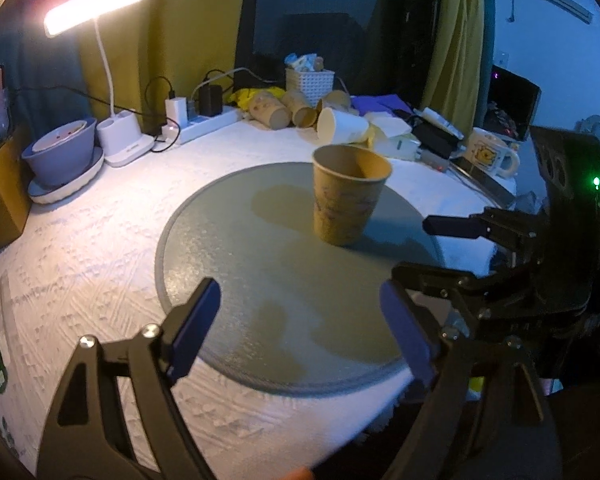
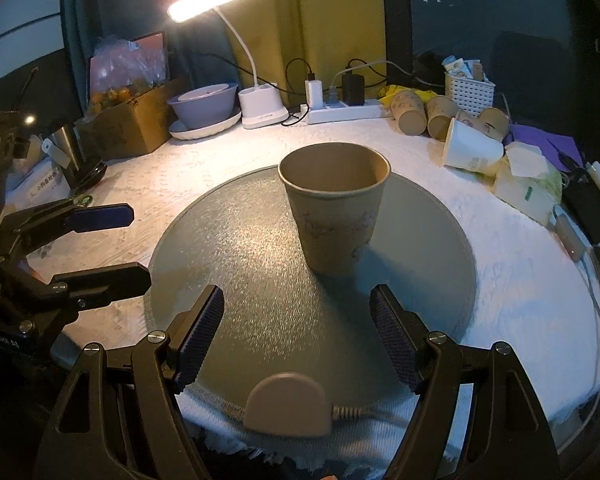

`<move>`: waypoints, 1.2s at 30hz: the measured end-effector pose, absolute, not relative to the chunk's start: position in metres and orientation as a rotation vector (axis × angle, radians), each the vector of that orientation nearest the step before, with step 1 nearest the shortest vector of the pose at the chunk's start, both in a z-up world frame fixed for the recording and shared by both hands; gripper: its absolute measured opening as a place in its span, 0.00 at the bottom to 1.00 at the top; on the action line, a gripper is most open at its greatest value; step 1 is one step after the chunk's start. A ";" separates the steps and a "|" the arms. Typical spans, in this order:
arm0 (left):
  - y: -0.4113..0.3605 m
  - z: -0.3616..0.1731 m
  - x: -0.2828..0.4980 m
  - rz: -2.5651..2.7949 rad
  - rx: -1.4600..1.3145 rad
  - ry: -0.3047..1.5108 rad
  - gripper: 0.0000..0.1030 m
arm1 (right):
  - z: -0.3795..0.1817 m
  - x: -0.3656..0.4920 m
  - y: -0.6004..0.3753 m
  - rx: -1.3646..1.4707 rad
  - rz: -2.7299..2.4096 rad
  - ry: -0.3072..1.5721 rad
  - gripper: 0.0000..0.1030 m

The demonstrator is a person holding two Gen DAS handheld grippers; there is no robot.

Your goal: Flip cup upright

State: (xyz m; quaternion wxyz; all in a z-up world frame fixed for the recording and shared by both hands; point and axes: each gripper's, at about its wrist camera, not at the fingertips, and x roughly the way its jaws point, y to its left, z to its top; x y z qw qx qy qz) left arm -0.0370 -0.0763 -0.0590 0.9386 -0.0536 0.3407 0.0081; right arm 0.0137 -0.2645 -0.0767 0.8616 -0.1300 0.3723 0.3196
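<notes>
A brown paper cup (image 1: 350,196) stands upright, mouth up, on a round grey glass mat (image 1: 260,280). It also shows in the right wrist view (image 2: 336,216), standing on the mat (image 2: 240,260). My left gripper (image 1: 300,320) is open and empty, near the mat's front edge, short of the cup. My right gripper (image 2: 298,320) is open and empty, just in front of the cup. It shows in the left wrist view (image 1: 416,256) to the right of the cup. The left gripper shows in the right wrist view (image 2: 136,244) at the left.
Several paper cups (image 2: 440,116) lie on their sides at the back, by a white basket (image 2: 470,90). A desk lamp (image 2: 260,106), power strip (image 2: 344,112), purple bowl (image 2: 202,106), cardboard box (image 2: 132,120) and mug (image 1: 490,154) line the table's edges.
</notes>
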 end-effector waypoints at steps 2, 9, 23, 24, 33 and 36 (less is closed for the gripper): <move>-0.082 -0.056 -0.041 0.008 -0.099 0.685 0.81 | -0.075 0.009 -0.268 -0.269 0.665 0.776 0.76; -0.091 -0.043 -0.055 -0.008 -0.070 0.643 0.81 | -0.061 -0.011 -0.277 -0.261 0.634 0.730 0.76; -0.108 0.001 -0.086 -0.031 -0.026 0.492 0.81 | -0.012 -0.051 -0.284 -0.280 0.587 0.613 0.76; -0.108 0.005 -0.089 -0.028 -0.028 0.477 0.82 | -0.008 -0.054 -0.284 -0.281 0.586 0.603 0.76; -0.096 0.031 -0.114 0.021 -0.073 0.337 0.83 | 0.024 -0.072 -0.285 -0.266 0.575 0.531 0.76; -0.094 0.035 -0.119 0.023 -0.081 0.306 0.83 | 0.029 -0.075 -0.283 -0.273 0.577 0.520 0.76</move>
